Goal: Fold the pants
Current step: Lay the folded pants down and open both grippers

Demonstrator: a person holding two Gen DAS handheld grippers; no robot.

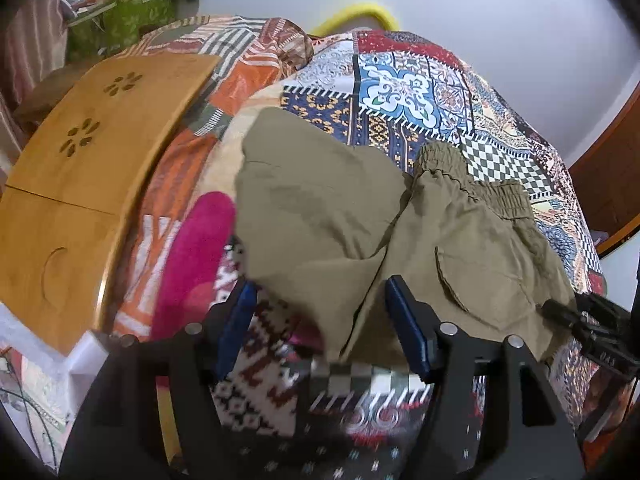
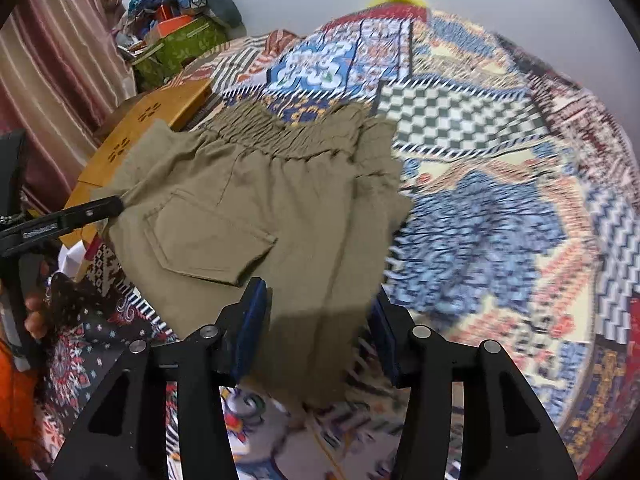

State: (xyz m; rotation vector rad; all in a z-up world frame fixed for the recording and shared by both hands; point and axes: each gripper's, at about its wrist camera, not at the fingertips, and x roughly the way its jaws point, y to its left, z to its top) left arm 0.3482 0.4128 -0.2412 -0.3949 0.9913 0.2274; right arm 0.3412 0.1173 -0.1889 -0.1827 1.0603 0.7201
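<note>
Olive-khaki pants (image 1: pixel 320 208) lie folded on a patchwork bedspread (image 1: pixel 400 84), elastic waistband at the far side and a flap pocket (image 1: pixel 480 280) facing up. My left gripper (image 1: pixel 322 312) is open over the near edge of the cloth, which lies loose between the blue pads without being pinched. In the right wrist view the pants (image 2: pixel 240 200) fill the middle. My right gripper (image 2: pixel 318 312) is open too, its pads either side of a strip of fabric. The left tool's finger (image 2: pixel 80 212) shows at the left edge.
A wooden lap table (image 1: pixel 80 160) with flower cut-outs sits on the bed to the left, a pink cloth (image 1: pixel 192 260) beside it. A green box (image 1: pixel 128 20) and clutter stand at the far left. A hand (image 2: pixel 34 316) holds the left tool. A curtain (image 2: pixel 60 60) hangs left.
</note>
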